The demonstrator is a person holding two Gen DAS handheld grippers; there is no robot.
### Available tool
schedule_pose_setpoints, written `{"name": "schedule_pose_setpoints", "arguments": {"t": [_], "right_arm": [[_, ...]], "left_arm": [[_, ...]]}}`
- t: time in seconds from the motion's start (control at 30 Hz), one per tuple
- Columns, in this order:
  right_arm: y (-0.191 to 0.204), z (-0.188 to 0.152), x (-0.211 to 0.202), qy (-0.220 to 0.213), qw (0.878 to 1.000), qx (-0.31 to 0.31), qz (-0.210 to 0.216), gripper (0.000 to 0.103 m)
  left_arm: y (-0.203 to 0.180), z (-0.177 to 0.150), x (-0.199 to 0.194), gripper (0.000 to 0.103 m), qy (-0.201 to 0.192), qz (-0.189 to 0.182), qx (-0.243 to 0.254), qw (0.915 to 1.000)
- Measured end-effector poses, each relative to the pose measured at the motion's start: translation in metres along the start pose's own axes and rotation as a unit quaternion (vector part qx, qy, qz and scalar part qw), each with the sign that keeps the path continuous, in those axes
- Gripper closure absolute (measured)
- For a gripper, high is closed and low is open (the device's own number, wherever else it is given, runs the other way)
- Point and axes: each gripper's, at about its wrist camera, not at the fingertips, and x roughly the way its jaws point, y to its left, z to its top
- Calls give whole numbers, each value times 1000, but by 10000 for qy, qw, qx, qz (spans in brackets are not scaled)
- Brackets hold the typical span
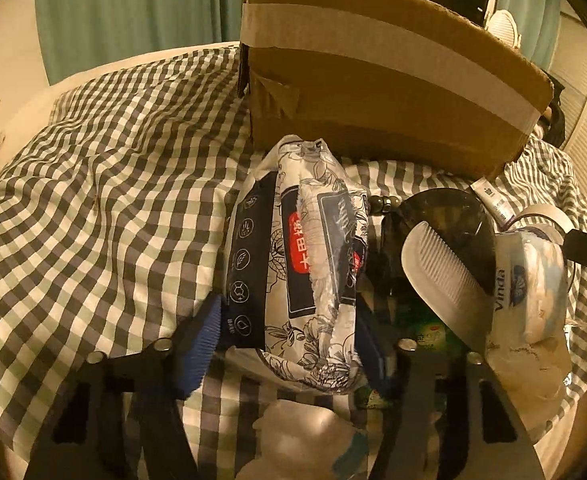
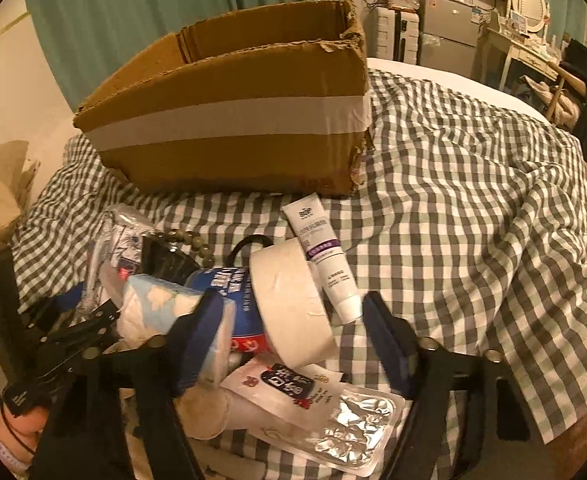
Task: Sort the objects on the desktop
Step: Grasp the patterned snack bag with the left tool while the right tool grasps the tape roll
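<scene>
Holds pack point(image 1: 313, 280) tight in left gripper point(image 1: 289, 320), at 6 o'clock from box point(image 1: 373, 100). Keeps right gripper point(image 2: 293, 312) half wide around tape point(image 2: 285, 280), also at 6 o'clock, not pinching. Might slip from squishy pack, bump comb point(image 1: 441, 272), or grab tube point(image 2: 325, 256) too.

A cardboard box point(image 2: 229, 120) stood on the checked cloth point(image 2: 473, 208) toward its far edge. Before it lay a heap: a tube point(image 2: 325, 256) nearest the box, a tape roll point(image 2: 293, 300) against the tube, a tissue pack point(image 2: 165, 304) left of the roll, and a foil packet point(image 2: 353, 424) nearest the near edge.
</scene>
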Motion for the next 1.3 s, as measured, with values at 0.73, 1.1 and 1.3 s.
{"name": "schedule_pose_setpoints", "arguments": {"t": [0.73,1.1,1.3], "right_arm": [[7,-2,10,97,9998,-89,-118,70],[-1,7,-30,-390,9985,-26,-373,71],[3,16,-53,-745,9947,-152,-690,71]], "left_arm": [[4,1,-6,69,-93,10,-124,9999],[14,13,-30,72,-438,-131,-525,9976],[9,21,-50,72,-681,-185,-588,9958]]}}
